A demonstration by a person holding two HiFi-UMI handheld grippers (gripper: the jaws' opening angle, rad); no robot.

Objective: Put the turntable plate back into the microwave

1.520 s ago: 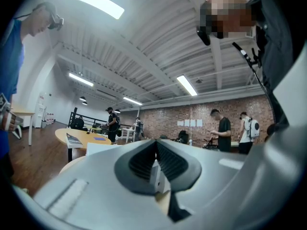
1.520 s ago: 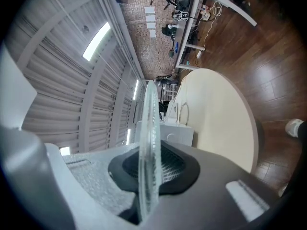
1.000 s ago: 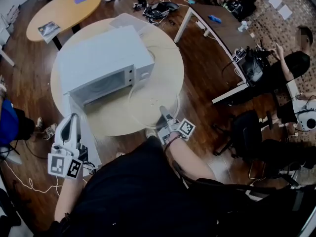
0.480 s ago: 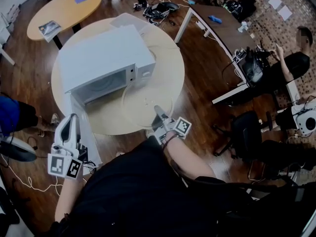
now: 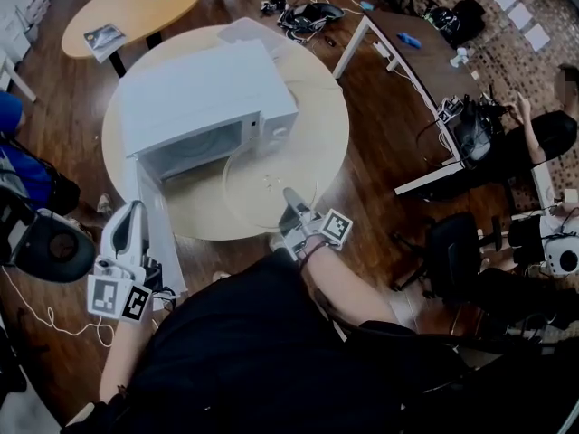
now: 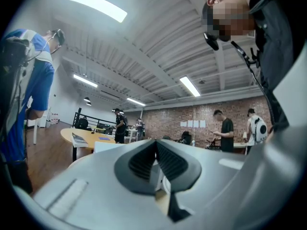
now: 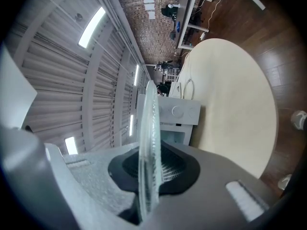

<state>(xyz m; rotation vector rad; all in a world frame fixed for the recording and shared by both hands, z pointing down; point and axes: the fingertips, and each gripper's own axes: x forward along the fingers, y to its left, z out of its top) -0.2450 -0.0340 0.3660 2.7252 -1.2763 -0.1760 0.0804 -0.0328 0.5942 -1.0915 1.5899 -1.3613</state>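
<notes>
Right gripper (image 5: 290, 199) jaws pinch the turntable plate (image 5: 269, 184) by its rim — slick glass could slip before reaching the microwave (image 5: 204, 98). Left gripper (image 5: 132, 217) jaws closed, empty.

Open route to the oven: the microwave (image 5: 204, 98) fills the upper left of the round surface (image 5: 321, 120), its cavity (image 5: 194, 152) facing the bottom of the frame. The swung-out door (image 5: 159, 229) walls off the cavity's left side, with the left tool (image 5: 134, 213) just beside it. Bare surface lies right of the microwave and before the cavity, where the glass plate (image 5: 262, 183) in the right tool (image 5: 291, 197) hovers.
</notes>
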